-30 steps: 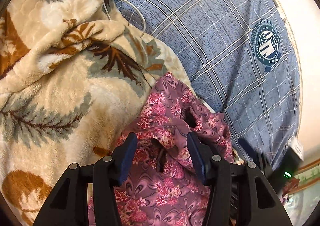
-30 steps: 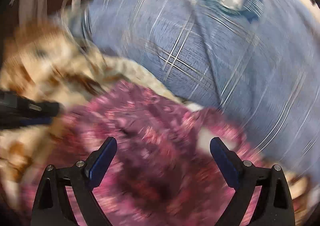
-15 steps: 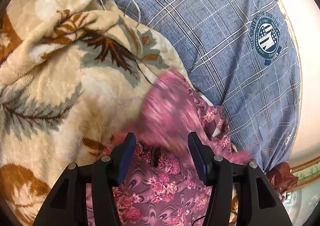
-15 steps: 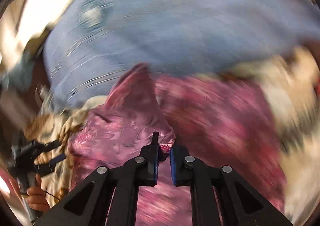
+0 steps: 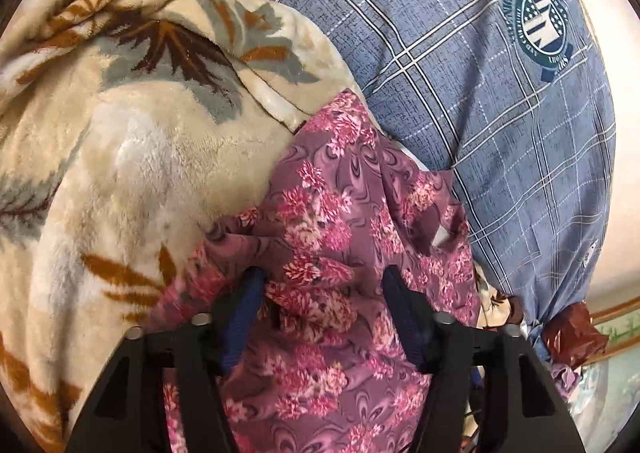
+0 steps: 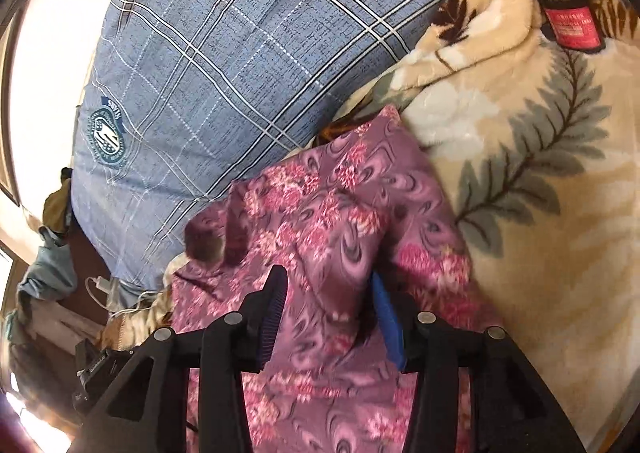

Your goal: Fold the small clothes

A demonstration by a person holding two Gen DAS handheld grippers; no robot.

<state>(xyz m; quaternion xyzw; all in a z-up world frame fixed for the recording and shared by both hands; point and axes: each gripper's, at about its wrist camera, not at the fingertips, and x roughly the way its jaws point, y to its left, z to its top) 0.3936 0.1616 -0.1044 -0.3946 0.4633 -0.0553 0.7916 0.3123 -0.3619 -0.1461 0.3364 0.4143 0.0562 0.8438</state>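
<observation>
Crumpled purple floral garment (image 5: 340, 237) lying on leaf-patterned fleece blanket (image 5: 120, 157), against blue plaid pillow (image 5: 460, 65). Left claw (image 5: 320, 285) closing around a raised fold, pads not yet pressing. Right claw (image 6: 328, 289) opening, released, cloth bunched between its blue pads (image 6: 386, 329).

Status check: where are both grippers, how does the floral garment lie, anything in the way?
Left gripper closing, cloth bunched between fingers. Right gripper opening over a fold. Floral garment rumpled on blanket, unfolded. Plaid pillow against its far edge.
</observation>
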